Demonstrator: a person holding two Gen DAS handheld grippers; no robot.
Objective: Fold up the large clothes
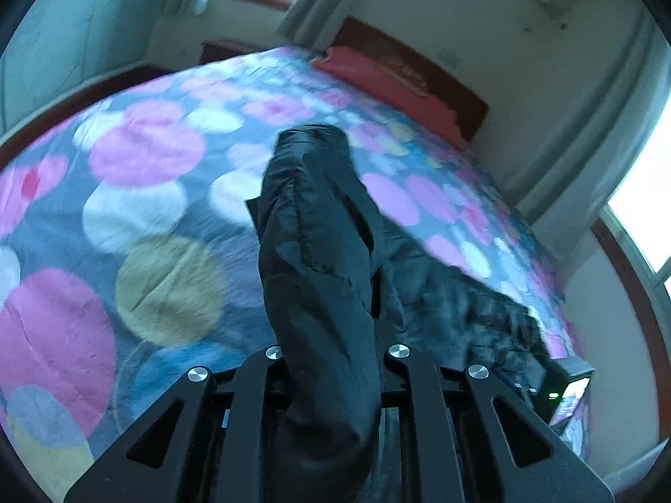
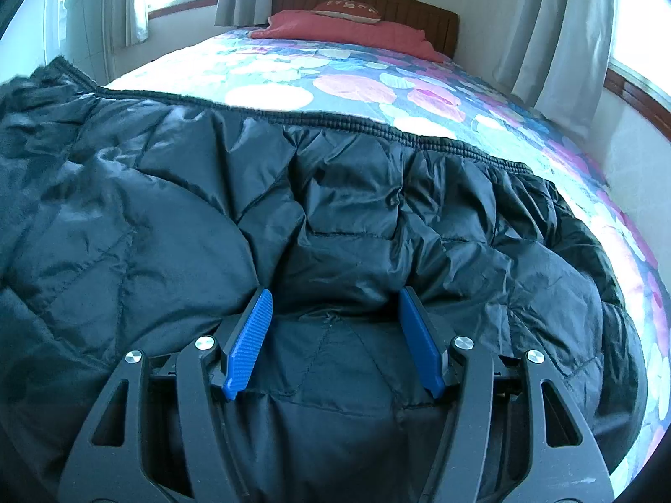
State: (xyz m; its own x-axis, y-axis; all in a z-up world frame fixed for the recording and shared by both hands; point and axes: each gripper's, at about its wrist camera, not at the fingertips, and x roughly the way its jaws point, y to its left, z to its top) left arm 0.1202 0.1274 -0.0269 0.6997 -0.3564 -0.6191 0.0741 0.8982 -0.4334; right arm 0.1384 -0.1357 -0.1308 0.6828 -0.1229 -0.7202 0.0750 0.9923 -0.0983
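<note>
A large black quilted jacket (image 2: 356,218) lies spread on the bed, its ribbed hem toward the pillows. My right gripper (image 2: 333,297) is open, its blue pads (image 2: 247,343) pressed down onto the padded fabric near the front edge, with nothing between them but a bulge of the jacket. My left gripper (image 1: 327,293) is shut on a sleeve of the jacket (image 1: 318,226), which stands up between the fingers and hides them. The rest of the jacket (image 1: 461,310) trails to the right in the left wrist view.
The bed has a blanket with large pink, white and tan circles (image 1: 146,193). Red pillows (image 2: 348,29) lie against a wooden headboard (image 2: 419,8). Curtains (image 2: 553,29) and windows stand on both sides. A small device with a green light (image 1: 562,394) sits at the bed's right edge.
</note>
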